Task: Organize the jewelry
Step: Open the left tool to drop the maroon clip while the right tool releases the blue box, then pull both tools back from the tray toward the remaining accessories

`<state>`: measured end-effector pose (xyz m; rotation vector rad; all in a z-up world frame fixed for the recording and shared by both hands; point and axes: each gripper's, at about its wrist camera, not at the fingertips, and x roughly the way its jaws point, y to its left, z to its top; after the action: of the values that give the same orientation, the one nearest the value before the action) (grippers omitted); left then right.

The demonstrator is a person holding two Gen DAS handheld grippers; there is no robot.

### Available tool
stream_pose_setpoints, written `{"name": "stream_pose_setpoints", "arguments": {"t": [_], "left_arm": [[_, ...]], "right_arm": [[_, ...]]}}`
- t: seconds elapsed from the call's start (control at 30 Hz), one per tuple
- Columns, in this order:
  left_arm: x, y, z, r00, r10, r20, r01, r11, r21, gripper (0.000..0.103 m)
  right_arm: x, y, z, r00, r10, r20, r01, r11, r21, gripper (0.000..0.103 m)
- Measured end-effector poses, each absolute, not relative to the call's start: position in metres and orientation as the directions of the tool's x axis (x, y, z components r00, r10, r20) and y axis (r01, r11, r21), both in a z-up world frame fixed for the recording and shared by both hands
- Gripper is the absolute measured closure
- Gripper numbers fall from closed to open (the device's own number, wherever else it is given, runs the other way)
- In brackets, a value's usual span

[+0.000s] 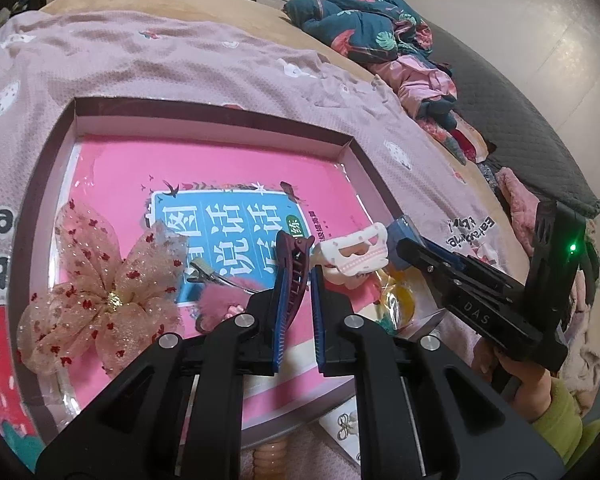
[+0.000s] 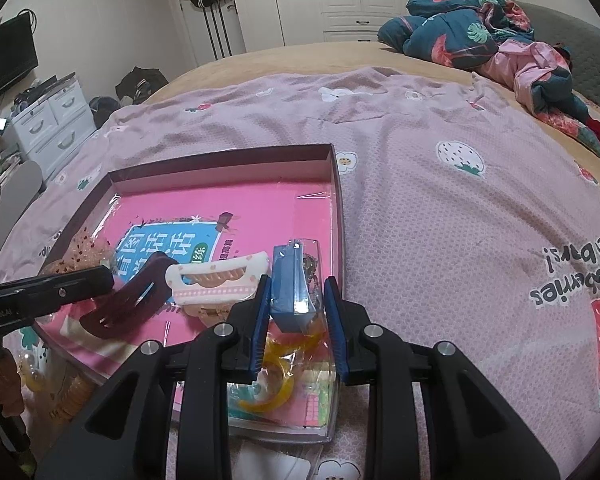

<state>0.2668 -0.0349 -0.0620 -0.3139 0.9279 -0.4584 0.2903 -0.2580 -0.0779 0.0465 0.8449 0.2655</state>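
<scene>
My left tongs (image 1: 302,276) are closed almost completely on a dark maroon hair clip (image 1: 296,264), which sticks up from between the blue pads above the near part of the tray (image 1: 352,152). In the right wrist view the same clip (image 2: 128,300) hangs from the left tongs' tip over the tray's left near area.

My right tongs (image 2: 298,296) stand narrowly apart around a small blue box in a clear sleeve (image 2: 290,292); the box sits between the blue pads at the tray's right edge, and I cannot tell whether both pads press on it.

The tray lies on a pink strawberry-print blanket (image 2: 440,220) spread over the bed and holds a pink book (image 1: 228,184) under plastic film. On the book, a white claw clip (image 1: 354,254) lies between the two tongs. A sheer beige bow with red flecks (image 1: 100,288) rests at the tray's left side, with a silver clip with pink fluff (image 1: 216,292) beside it. A yellow translucent piece (image 2: 276,384) lies at the tray's near right corner, below the right tongs.
</scene>
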Motion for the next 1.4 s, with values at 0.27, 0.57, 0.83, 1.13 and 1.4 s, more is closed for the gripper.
{"name": "stream_pose_setpoints", "arguments": {"t": [0.27, 0.57, 0.83, 1.13, 1.4], "left_arm": [[0.26, -0.034, -0.046, 0.543, -0.469, -0.696, 0.245, 0.882, -0.402, 0.092], [0.248, -0.034, -0.03, 0.591, -0.405, -0.698, 0.241, 0.914, -0.326, 0.085], [0.226, -0.034, -0.013, 0.621, -0.372, -0.69, 0.235, 0.928, -0.289, 0.063], [0.186, -0.019, 0.021, 0.692, -0.307, -0.653, 0.194, 0.951, -0.241, 0.029], [0.157, -0.011, 0.051, 0.766, -0.233, -0.599, 0.151, 0.971, -0.185, 0.01]], "right_arm": [[0.283, -0.262, -0.074, 0.637, 0.271, -0.721, -0.215, 0.962, 0.171, 0.071], [0.27, -0.265, -0.062, 0.669, 0.269, -0.693, -0.213, 0.962, 0.168, 0.048], [0.242, -0.275, -0.038, 0.725, 0.242, -0.644, -0.199, 0.97, 0.141, 0.023], [0.206, -0.276, -0.002, 0.803, 0.187, -0.566, -0.192, 0.98, 0.051, 0.006], [0.179, -0.274, 0.027, 0.842, 0.191, -0.504, -0.204, 0.979, 0.031, 0.005]]}}
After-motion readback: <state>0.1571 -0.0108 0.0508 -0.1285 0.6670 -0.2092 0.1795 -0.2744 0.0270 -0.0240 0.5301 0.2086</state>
